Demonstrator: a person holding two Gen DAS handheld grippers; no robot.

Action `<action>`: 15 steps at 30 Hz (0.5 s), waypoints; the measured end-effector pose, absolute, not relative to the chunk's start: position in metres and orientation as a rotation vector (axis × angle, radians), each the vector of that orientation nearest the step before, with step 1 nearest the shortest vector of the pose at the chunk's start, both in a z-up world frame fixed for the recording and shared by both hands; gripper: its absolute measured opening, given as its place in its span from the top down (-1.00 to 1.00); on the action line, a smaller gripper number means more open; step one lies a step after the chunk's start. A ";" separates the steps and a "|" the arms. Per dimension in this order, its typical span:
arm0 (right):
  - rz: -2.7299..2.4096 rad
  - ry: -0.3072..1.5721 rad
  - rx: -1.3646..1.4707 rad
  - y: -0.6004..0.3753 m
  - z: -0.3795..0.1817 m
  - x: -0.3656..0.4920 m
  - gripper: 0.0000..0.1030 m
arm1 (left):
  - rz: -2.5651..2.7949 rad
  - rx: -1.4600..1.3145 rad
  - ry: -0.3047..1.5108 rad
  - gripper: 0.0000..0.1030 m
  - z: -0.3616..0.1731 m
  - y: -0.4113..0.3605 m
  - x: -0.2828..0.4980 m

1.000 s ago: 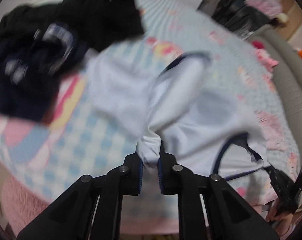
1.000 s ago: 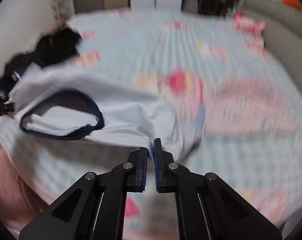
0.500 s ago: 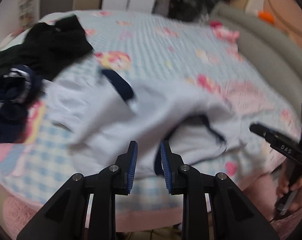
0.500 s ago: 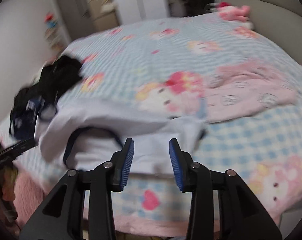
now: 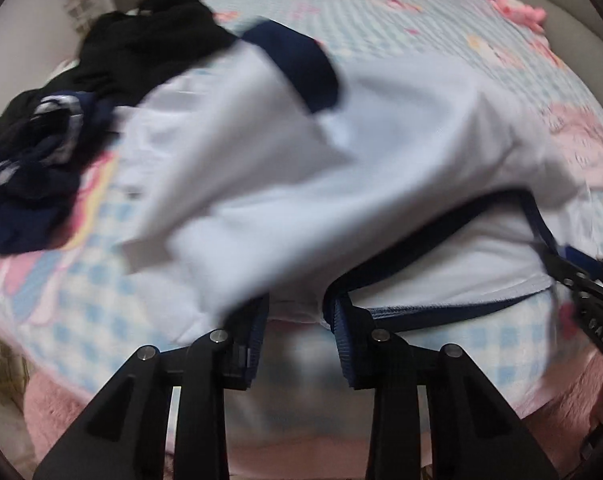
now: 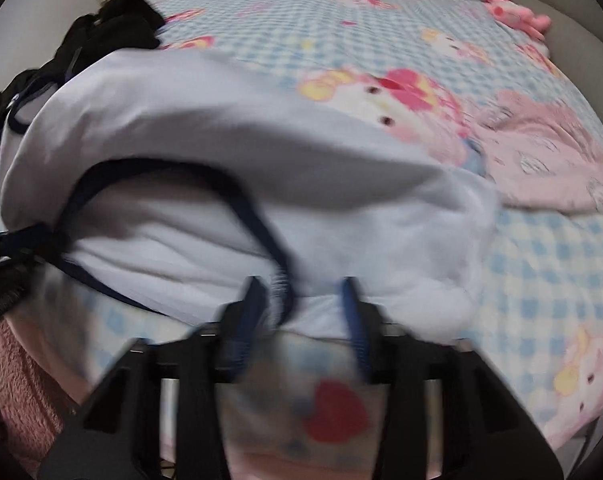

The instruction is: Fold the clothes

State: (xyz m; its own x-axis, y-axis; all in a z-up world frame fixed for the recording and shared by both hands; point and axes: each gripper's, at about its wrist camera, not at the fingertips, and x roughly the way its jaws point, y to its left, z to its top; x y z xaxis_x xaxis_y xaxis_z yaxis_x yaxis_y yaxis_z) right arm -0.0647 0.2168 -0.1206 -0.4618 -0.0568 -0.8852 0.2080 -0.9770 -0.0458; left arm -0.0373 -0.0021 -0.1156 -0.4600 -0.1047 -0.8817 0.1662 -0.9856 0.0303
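Item: white garment with navy trim (image 5: 381, 168), lying rumpled on the bed (image 5: 381, 12), directly ahead of both claws. Its long axis ran crosswise to each claw's pointing line, with the navy-edged opening (image 6: 173, 184) facing the claws. Left claw (image 5: 297, 320): partly open and widening, near hem lying in the gap, pads not pressing it. Right claw (image 6: 301, 312): partly open and narrowing, near edge of cloth between the jaws, no pinch visible through the blur. Each claw stood at that edge, the right toward the end nearer the pink garment (image 6: 549, 160), the left toward the dark clothes pile (image 5: 101, 92). Judgement: neither nearer; the next grasp depends on that shared edge.
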 end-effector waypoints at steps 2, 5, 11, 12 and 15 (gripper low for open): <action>-2.556 0.202 1.546 0.227 -0.116 -0.062 0.51 | -2.536 1.504 0.118 0.34 -0.109 -0.010 -0.030; -2.521 0.192 1.563 0.229 -0.113 -0.053 0.51 | -2.505 1.476 0.138 0.34 -0.107 -0.010 -0.021; -2.441 0.291 1.616 0.215 -0.139 -0.051 0.37 | -2.510 1.641 0.128 0.20 -0.144 -0.011 -0.038; -2.436 0.313 1.601 0.214 -0.138 -0.048 0.46 | -2.538 1.643 0.234 0.46 -0.137 -0.023 -0.035; -2.417 0.207 1.571 0.226 -0.124 -0.031 0.76 | -2.603 1.587 0.408 0.74 -0.112 -0.045 -0.023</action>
